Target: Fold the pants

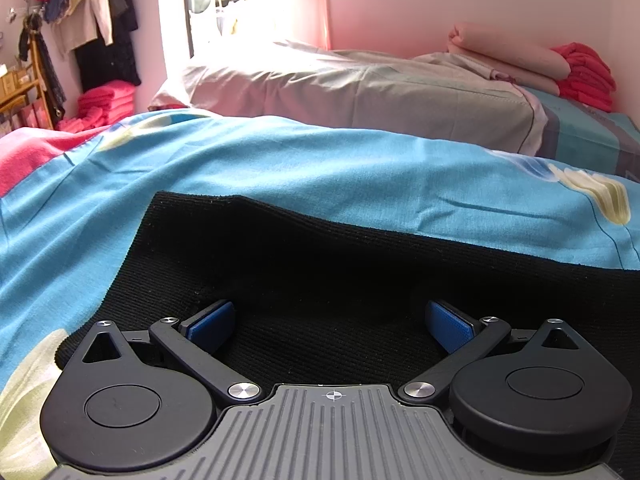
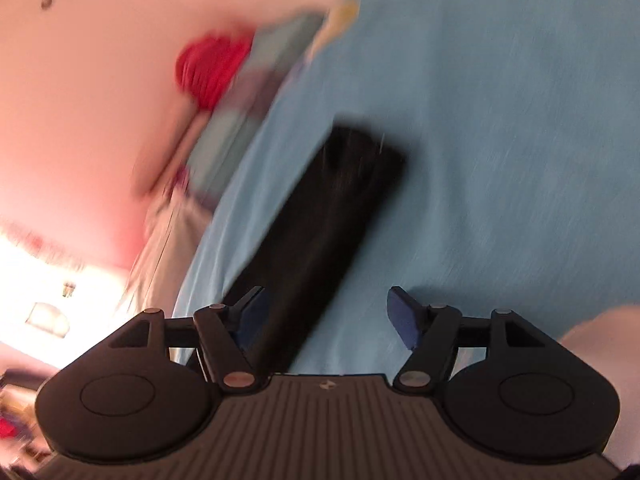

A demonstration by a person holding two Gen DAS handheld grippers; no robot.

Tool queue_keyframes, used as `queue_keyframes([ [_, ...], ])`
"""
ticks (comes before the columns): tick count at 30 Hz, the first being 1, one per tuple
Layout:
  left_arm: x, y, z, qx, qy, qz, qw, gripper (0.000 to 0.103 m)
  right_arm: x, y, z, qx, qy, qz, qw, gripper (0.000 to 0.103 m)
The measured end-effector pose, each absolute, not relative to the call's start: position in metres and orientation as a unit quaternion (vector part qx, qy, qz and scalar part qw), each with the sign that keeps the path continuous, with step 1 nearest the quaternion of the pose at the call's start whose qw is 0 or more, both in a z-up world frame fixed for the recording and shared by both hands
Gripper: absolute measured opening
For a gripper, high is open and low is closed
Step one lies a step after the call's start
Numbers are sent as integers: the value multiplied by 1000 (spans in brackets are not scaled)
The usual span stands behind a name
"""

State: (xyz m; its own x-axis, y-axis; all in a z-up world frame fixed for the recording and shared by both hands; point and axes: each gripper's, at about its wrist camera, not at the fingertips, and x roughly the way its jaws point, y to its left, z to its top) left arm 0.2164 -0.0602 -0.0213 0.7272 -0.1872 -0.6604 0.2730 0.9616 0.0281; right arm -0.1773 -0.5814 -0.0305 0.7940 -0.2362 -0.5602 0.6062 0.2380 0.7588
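- The black pants (image 1: pixel 320 272) are seen lying on the bed, spread over a blue patterned bedsheet (image 1: pixel 280 160); in the right wrist view they appear as a long, narrow dark strip (image 2: pixel 320 232), so a lengthwise fold is judged to be already made.
- The left hand-held gripper (image 1: pixel 330 322) is held low over the ribbed fabric with its blue pads (image 1: pixel 212 320) set wide apart; nothing is pinched between them, though cloth lies beneath and between them.
- The right hand-held gripper (image 2: pixel 324 316) is also shown with its fingers apart. The near end of the strip runs under the left-hand finger in that view, but no clamping is seen.
- The right wrist view is heavily smeared, so the exact edge of the cloth there cannot be told.
- A risk is judged from this: if a grasp is made while that gripper is in fast motion, only one layer could be caught, and the stacked legs would be pulled askew.
- The soft, rumpled bedsheet could be pinched together with the pants, dragging the bedding into the fold.
- With neither end held, the strip could slide or bunch when one end is lifted.
- A folded red pile (image 1: pixel 584 72) and grey bedding (image 1: pixel 360 92) lie well apart from the work.
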Motion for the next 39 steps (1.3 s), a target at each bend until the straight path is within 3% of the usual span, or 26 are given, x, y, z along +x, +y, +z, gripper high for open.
queue_keyframes([
  [2, 216, -58, -21, 56, 346, -126, 928, 103, -161, -587, -28, 540, 169, -272, 779, 74],
  [3, 216, -57, -20, 51, 345, -127, 929, 103, -153, -591, -23, 528, 163, -267, 789, 86],
  [4, 215, -56, -20, 48, 344, -128, 929, 103, -144, -593, -21, 511, 161, -266, 801, 88],
  [9, 213, -58, -22, 57, 336, -124, 932, 103, -109, -599, -32, 454, 141, -279, 835, 85],
  [11, 213, -59, -23, 60, 334, -123, 933, 103, -104, -590, -28, 438, 160, -298, 833, 63],
  [12, 212, -59, -23, 61, 333, -122, 933, 103, -100, -590, -30, 439, 184, -301, 826, 17],
  [15, 211, -62, -23, 67, 335, -119, 932, 103, -102, -587, -18, 426, 192, -301, 831, 18],
  [19, 200, -73, -15, 82, 349, -110, 927, 103, -152, -595, 5, 434, 144, -287, 842, 17],
  [24, 174, -104, -11, 81, 364, -178, 911, 103, -179, -647, -32, 478, 173, -339, 792, 19],
  [26, 170, -115, -16, 108, 355, -168, 913, 103, -189, -652, -39, 502, 140, -323, 790, 18],
  [27, 169, -114, -18, 109, 353, -164, 915, 103, -192, -654, -34, 493, 133, -336, 792, 21],
  [31, 172, -93, -11, 63, 351, -168, 919, 103, -220, -661, -13, 460, 94, -478, 742, 48],
  [33, 175, -84, -7, 43, 348, -160, 923, 103, -226, -648, 5, 431, 90, -523, 730, 55],
  [39, 186, -54, 13, 1, 316, -107, 943, 103, -138, -531, 42, 266, 166, -356, 880, 66],
])
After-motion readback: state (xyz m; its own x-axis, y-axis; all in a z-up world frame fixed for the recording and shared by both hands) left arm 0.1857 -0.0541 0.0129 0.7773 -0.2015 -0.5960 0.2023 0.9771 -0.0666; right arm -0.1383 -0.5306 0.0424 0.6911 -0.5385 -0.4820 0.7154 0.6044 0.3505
